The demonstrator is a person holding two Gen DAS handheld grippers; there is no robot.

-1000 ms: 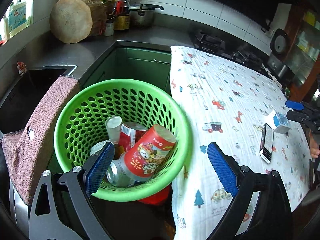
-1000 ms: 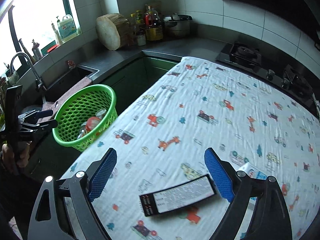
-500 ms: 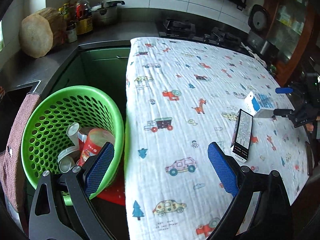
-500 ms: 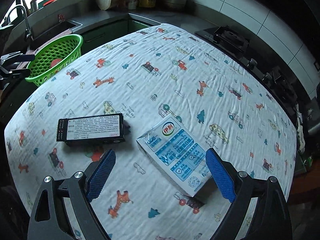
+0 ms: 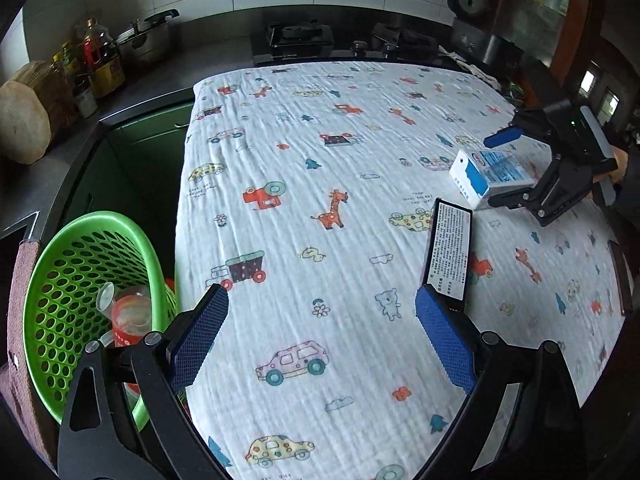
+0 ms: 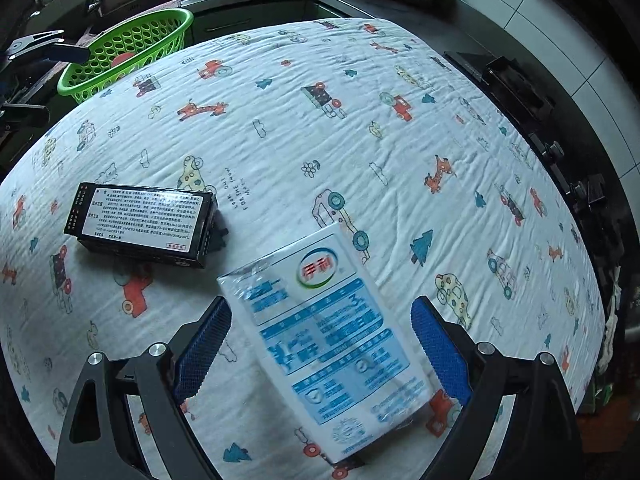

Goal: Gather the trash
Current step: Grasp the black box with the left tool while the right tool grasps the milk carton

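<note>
A white and blue milk carton lies flat on the cartoon-print tablecloth. My right gripper is open and straddles it, with gaps between the pads and the carton's sides. A black box with a white label lies just left of the carton. From the left wrist, the carton and the right gripper are at the far right, with the black box just ahead of my right finger. My left gripper is open and empty over the cloth. The green basket holds cups and cans.
The basket sits off the table's edge beside a pink towel and the sink. A stove, a pot, bottles and a wooden block line the dark counter behind.
My left gripper swung away from above the basket to over the cloth near the black box. My right gripper came down from the black box onto the milk carton, which now lies between its jaws.
</note>
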